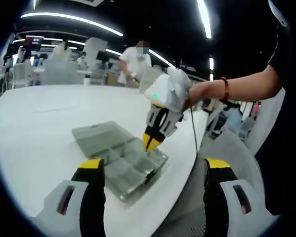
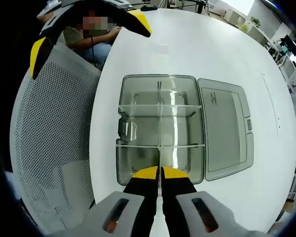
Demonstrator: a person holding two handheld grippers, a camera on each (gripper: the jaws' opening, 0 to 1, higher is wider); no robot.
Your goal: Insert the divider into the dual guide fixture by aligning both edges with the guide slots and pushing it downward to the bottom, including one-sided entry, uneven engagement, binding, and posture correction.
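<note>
Pinched nearly together, my right gripper (image 2: pixel 161 174) grips the clear divider (image 2: pixel 161 157) edge-on over the organiser box (image 2: pixel 138 163) on the white table (image 2: pixel 187 44); left gripper (image 1: pixel 153 170) hangs spread, empty. I judge we're mid-insertion; next, level it and press down. Lid (image 2: pixel 224 128) label too blurred to read.

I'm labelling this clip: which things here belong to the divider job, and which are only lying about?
Job:
compartment box
its open lid
clear divider, pinched in the right gripper

Bystanders:
white table
mesh chair
left gripper, open and off the box
</note>
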